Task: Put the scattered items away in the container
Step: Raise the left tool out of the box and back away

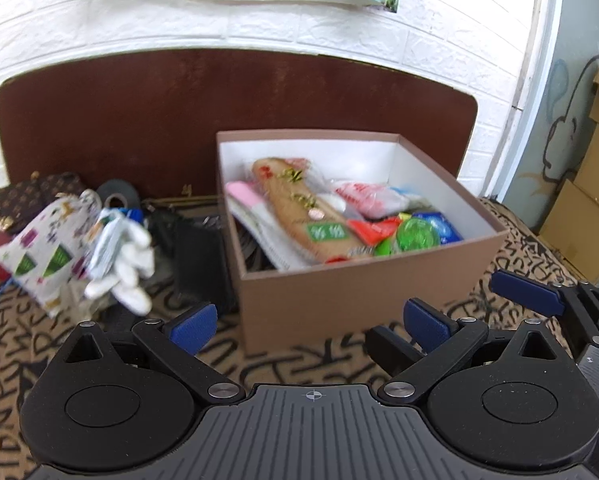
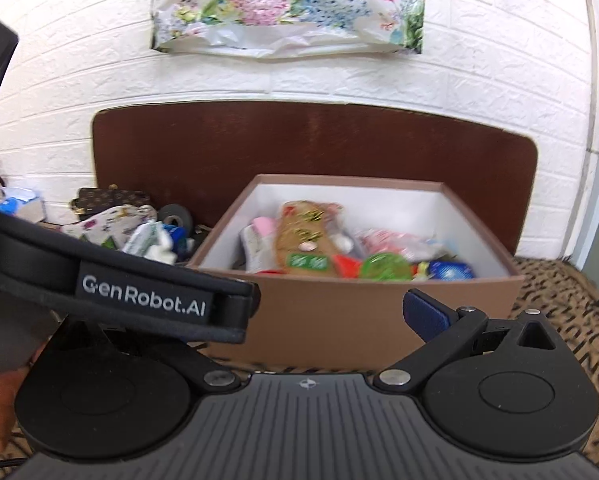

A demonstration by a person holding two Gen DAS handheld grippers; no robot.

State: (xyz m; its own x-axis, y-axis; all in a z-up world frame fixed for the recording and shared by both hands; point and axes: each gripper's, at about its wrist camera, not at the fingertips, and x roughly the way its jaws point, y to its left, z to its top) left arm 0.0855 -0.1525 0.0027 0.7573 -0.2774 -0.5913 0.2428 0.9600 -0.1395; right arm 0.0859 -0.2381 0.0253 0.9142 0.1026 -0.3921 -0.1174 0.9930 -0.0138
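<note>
Landmark was the box [image 1: 363, 292]: brown cardboard, rectangular, matte outside, plain white inside, lid off, sitting on a tan cloth [image 1: 307, 364] printed with black letter shapes.

Left of the box lay the loose pile, still on the cloth. Farthest left, a dark brown monogram purse [image 1: 27, 200], leather-like. Next, a soft white fabric pouch [image 1: 51, 248] with small coloured prints, lumpy and tilted. Behind it, a black tape roll [image 1: 117, 196], round with a hollow core. Nearer the box, crinkly white packets [image 1: 123, 256], blurred, and flat black items [image 1: 197, 256] just beside the box wall; kind unclear.

Inside the box: a pink-and-white packet [image 1: 245, 204] at the left wall, a long tan snack bag [image 1: 307, 212] with a green label lying diagonally, a clear plastic bag with red print [image 1: 369, 198], a red wrapper [image 1: 369, 230], a round glossy green piece [image 1: 415, 234], and a blue foil packet [image 1: 439, 226] toward the right wall.

Left gripper [image 1: 313, 326], in front of the box, blue textured pads, jaws wide apart, empty. Right gripper [image 2: 331, 312], in front of the box: one blue pad visible, the other hidden by a black strap [image 2: 143, 300], so I cannot tell its jaw state.
</note>
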